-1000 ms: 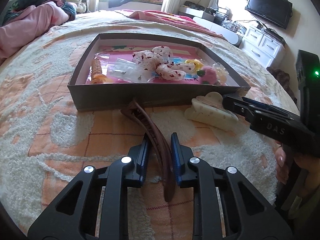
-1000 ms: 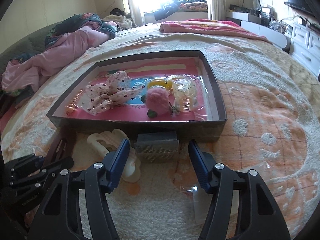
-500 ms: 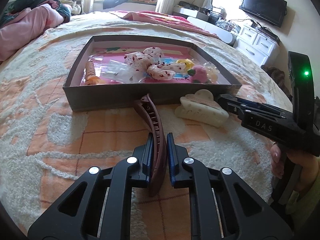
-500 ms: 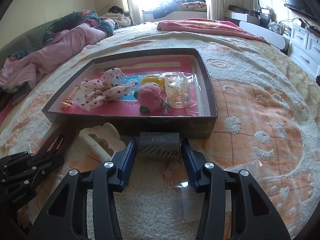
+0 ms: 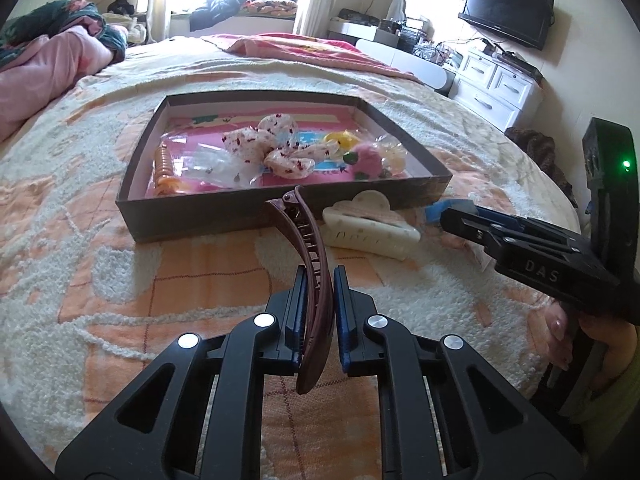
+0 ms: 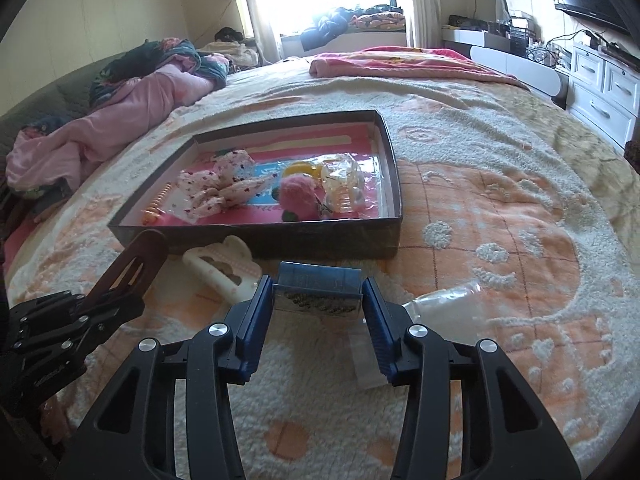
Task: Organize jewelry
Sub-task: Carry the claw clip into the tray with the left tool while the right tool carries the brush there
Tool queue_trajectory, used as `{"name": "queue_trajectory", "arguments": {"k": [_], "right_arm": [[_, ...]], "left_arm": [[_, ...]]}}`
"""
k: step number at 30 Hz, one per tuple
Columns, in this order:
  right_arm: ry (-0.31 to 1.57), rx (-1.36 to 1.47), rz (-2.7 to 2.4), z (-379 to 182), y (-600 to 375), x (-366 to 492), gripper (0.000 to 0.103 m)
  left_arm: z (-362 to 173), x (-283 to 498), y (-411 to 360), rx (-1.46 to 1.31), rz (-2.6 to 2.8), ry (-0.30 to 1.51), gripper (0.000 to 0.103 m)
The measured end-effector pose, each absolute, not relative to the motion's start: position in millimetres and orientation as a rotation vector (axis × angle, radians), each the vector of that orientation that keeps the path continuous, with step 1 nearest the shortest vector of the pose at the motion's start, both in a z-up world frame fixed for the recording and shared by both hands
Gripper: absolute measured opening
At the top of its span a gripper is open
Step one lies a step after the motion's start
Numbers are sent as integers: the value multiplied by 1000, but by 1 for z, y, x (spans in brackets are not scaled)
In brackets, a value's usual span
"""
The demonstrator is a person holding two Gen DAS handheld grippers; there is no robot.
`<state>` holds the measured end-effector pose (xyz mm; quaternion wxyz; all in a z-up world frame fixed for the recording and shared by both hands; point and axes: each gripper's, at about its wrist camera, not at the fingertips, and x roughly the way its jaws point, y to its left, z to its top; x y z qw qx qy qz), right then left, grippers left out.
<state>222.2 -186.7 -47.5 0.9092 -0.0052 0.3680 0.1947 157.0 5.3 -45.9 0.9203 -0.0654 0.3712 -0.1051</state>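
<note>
My left gripper (image 5: 317, 280) is shut on a long brown hair clip (image 5: 308, 248) and holds it raised above the blanket, tip toward the box. My right gripper (image 6: 316, 292) is shut on a small blue-grey rectangular clip (image 6: 316, 290), lifted in front of the box. The shallow dark box (image 5: 256, 214) (image 6: 392, 152) lies on the bed and holds a spotted fabric bow (image 5: 272, 148), a pink pompom (image 6: 298, 198), a yellow piece (image 5: 340, 138), an orange spiral clip (image 5: 166, 168) and clear bags. A cream claw clip (image 5: 368, 224) (image 6: 224, 272) lies on the blanket just before the box.
A clear plastic bag (image 6: 436, 304) lies on the blanket right of my right gripper. Pink bedding (image 6: 120, 120) is heaped at the far left. A white dresser (image 5: 496, 88) and a wall TV (image 5: 508, 8) stand beyond the bed's right edge.
Both grippers closed: the left on the brown hair clip, the right on the blue-grey clip. Both clips have risen off the blanket.
</note>
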Motion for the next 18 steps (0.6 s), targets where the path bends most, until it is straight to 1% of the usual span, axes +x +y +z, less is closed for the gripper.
{"name": "queue_trajectory", "arguments": {"k": [18], "right_arm": [[717, -50, 513, -23, -146, 209, 43]], "left_arm": [[-29, 159, 33, -178, -153, 711, 7]]}}
